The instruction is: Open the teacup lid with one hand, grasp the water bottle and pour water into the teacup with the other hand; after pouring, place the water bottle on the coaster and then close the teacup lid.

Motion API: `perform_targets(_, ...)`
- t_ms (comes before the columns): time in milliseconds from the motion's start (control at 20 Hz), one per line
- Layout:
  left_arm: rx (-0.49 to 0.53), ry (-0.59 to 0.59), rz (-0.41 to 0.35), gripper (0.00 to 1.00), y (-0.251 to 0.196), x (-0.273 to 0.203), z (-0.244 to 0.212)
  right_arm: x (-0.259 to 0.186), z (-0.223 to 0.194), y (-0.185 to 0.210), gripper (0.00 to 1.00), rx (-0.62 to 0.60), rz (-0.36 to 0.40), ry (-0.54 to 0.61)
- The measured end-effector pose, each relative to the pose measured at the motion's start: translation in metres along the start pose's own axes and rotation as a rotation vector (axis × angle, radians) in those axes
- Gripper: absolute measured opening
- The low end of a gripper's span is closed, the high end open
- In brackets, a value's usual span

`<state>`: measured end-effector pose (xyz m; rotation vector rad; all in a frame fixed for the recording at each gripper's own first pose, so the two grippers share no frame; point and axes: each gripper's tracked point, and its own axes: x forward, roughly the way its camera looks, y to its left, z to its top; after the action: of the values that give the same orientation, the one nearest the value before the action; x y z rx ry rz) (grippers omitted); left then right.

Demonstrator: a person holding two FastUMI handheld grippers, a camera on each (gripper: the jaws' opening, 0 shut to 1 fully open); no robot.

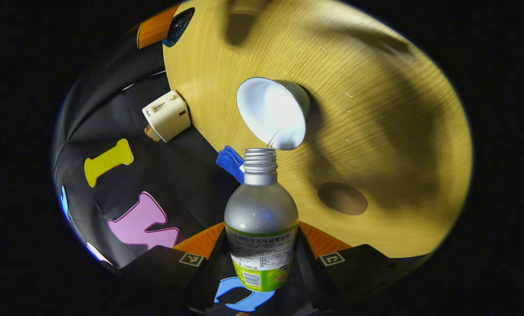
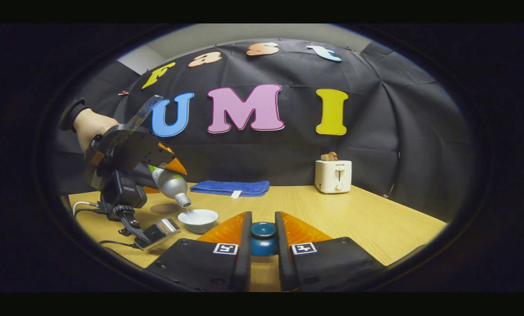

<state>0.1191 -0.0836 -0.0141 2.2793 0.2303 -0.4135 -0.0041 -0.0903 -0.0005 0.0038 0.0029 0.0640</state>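
Note:
My left gripper [image 1: 262, 263] is shut on the body of an uncapped water bottle [image 1: 261, 219], tilted so its threaded mouth points at the white teacup [image 1: 272, 112] on the wooden table [image 1: 398, 131]. A thin stream of water runs from the mouth into the cup. The round brown coaster [image 1: 342, 198] lies on the table close beside the bottle. In the right gripper view the bottle [image 2: 170, 184] leans over the teacup [image 2: 198, 219], held by the left gripper [image 2: 165, 162] and a hand [image 2: 90, 125]. My right gripper [image 2: 262, 239] is shut on the dark teal teacup lid [image 2: 263, 235], held to the right of the cup.
A folded blue cloth [image 2: 230, 188] lies at the table's back edge and a white toaster [image 2: 333, 175] stands at the back right. A cable [image 2: 84, 205] trails near the left gripper's handle on the table's left side.

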Motion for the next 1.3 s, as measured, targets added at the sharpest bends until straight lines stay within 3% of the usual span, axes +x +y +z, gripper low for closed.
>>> perform_targets(250,-0.003,0.0,0.003,0.8,0.0,0.0,-0.001,0.001,0.0,0.002,0.24,0.0,0.008,0.0)
perform_targets(400,-0.003,0.004,0.002,0.8,0.002,0.001,-0.002,0.001,0.0,0.001,0.34,0.0,0.008,0.0)
perform_targets(450,-0.003,0.003,0.003,0.8,0.001,0.002,-0.002,0.001,0.0,0.001,0.24,0.0,0.008,0.0)
perform_targets(550,-0.01,-0.001,0.005,0.8,-0.001,0.001,-0.001,0.001,0.0,0.001,0.29,0.0,0.008,0.0)
perform_targets(750,-0.056,-0.029,0.037,0.8,-0.001,-0.003,0.004,0.001,0.0,0.001,0.24,0.0,0.008,0.0)
perform_targets(800,-0.085,-0.043,0.047,0.8,0.001,-0.005,0.006,0.0,0.0,0.001,0.29,0.0,0.008,0.0)
perform_targets(850,-0.118,-0.056,0.063,0.8,0.001,-0.006,0.006,0.0,0.0,0.001,0.24,0.001,0.008,0.0)
perform_targets(1050,-0.359,-0.105,0.116,0.8,-0.005,-0.018,-0.001,0.001,-0.001,0.001,0.24,0.001,0.008,0.001)
perform_targets(1100,-0.442,-0.114,0.132,0.8,-0.009,-0.024,-0.004,0.001,-0.001,0.001,0.29,0.001,0.008,0.001)
perform_targets(1150,-0.538,-0.126,0.147,0.8,-0.013,-0.031,-0.008,0.001,-0.001,0.001,0.24,0.002,0.008,0.001)
perform_targets(1300,-0.908,-0.16,0.182,0.8,-0.024,-0.055,-0.03,0.0,0.0,0.002,0.24,0.002,0.014,0.001)
